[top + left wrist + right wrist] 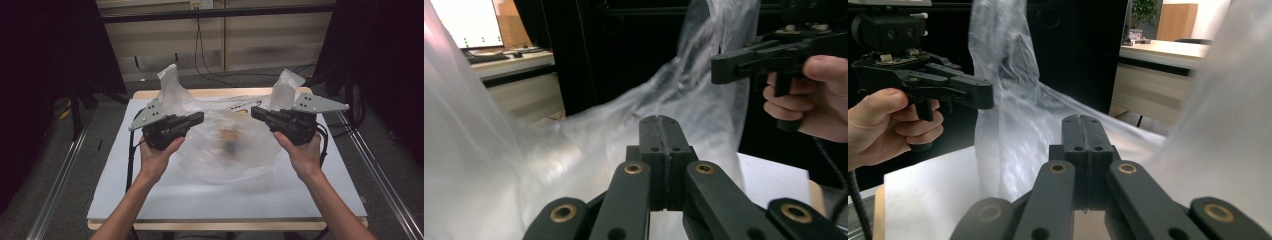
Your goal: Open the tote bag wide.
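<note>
Clear plastic bag (227,145) over white counter (150,200), held up between both grippers. Left gripper (199,118) jaws pressed together, pinching bag's left edge; right gripper (255,112) jaws likewise closed on right edge. Small dark and orange items inside, blurred.

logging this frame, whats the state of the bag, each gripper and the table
bag: clear plastic, lifted at two corners, belly sagging onto the table, small dark and orange things inside
left gripper: jaws shut on the bag, held up by the left hand
right gripper: jaws shut on the bag, held up by the right hand
table: white top, bag resting on its middle
</note>
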Motion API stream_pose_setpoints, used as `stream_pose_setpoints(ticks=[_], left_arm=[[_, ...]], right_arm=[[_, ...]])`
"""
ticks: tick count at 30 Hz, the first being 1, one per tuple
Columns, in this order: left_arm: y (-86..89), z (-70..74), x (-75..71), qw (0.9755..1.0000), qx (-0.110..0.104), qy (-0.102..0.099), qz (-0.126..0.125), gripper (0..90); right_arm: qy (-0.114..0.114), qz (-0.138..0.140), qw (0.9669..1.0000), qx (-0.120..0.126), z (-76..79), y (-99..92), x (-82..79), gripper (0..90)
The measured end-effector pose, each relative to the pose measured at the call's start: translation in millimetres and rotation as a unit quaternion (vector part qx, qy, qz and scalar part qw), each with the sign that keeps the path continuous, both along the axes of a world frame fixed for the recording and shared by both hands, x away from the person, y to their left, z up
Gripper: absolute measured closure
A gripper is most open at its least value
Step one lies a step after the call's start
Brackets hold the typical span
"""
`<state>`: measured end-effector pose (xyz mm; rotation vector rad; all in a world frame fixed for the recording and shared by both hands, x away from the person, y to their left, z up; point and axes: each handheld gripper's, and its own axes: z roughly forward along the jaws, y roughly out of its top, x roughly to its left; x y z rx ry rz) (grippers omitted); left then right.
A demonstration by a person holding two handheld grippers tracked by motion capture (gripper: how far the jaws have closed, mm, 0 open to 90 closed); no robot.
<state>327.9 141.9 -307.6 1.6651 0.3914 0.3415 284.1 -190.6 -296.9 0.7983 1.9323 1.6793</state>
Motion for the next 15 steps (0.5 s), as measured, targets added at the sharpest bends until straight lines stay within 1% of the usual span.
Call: stream_pose_setpoints(ticks=[1,2,3,4,5,6,7,8,9,11,13,14,15], left_arm=[[-1.4,1.7,4.0,1.0000,-0.003,0.003,0.002,90.0],[-1.4,1.7,4.0,1.0000,-0.003,0.003,0.002,90.0],[-3.9,4.8,11.5,1.0000,0.000,0.000,0.007,90.0],[-5.9,6.0,14.4,1.0000,-0.003,0.003,0.007,90.0],[-7.7,7.1,16.4,0.9999,-0.001,0.002,0.012,90.0],[-7.7,7.1,16.4,0.9999,-0.001,0.002,0.012,90.0],[-10.8,7.3,22.1,0.9999,0.004,0.003,0.014,90.0],[-10.8,7.3,22.1,0.9999,0.004,0.003,0.014,90.0],[-12.5,4.1,27.8,0.9998,0.007,0.011,0.018,90.0],[-12.7,-2.2,32.9,0.9995,0.007,0.026,0.018,90.0],[-14.0,-7.6,35.0,0.9993,0.009,0.031,0.021,90.0],[-14.7,-9.8,35.5,0.9990,0.020,0.031,0.024,90.0],[-15.9,-12.5,36.7,0.9991,0.022,0.031,0.022,90.0]], right_arm=[[0.000,0.000,1.0000,-0.001,1.7,0.8,1.0,90.0],[0.000,0.000,1.0000,-0.001,1.7,0.8,1.0,90.0],[-0.004,-0.002,1.0000,0.000,7.4,2.4,3.8,90.0],[-0.006,-0.005,1.0000,-0.001,9.2,2.8,4.9,90.0],[-0.008,-0.009,0.9999,-0.004,11.1,3.5,6.5,90.0],[-0.010,-0.012,0.9999,-0.004,12.5,3.8,8.3,90.0],[-0.007,-0.014,0.9999,-0.005,13.0,3.7,10.9,90.0],[-0.006,-0.018,0.9998,-0.006,12.6,3.8,12.3,90.0],[-0.002,-0.021,0.9997,-0.008,11.3,3.7,14.3,90.0],[0.003,-0.031,0.9995,-0.009,6.7,3.4,17.8,90.0],[0.007,-0.034,0.9992,-0.018,2.7,3.5,19.4,90.0],[0.010,-0.035,0.9992,-0.018,0.4,3.4,20.3,90.0],[0.014,-0.035,0.9992,-0.015,-1.9,3.9,21.2,90.0]])
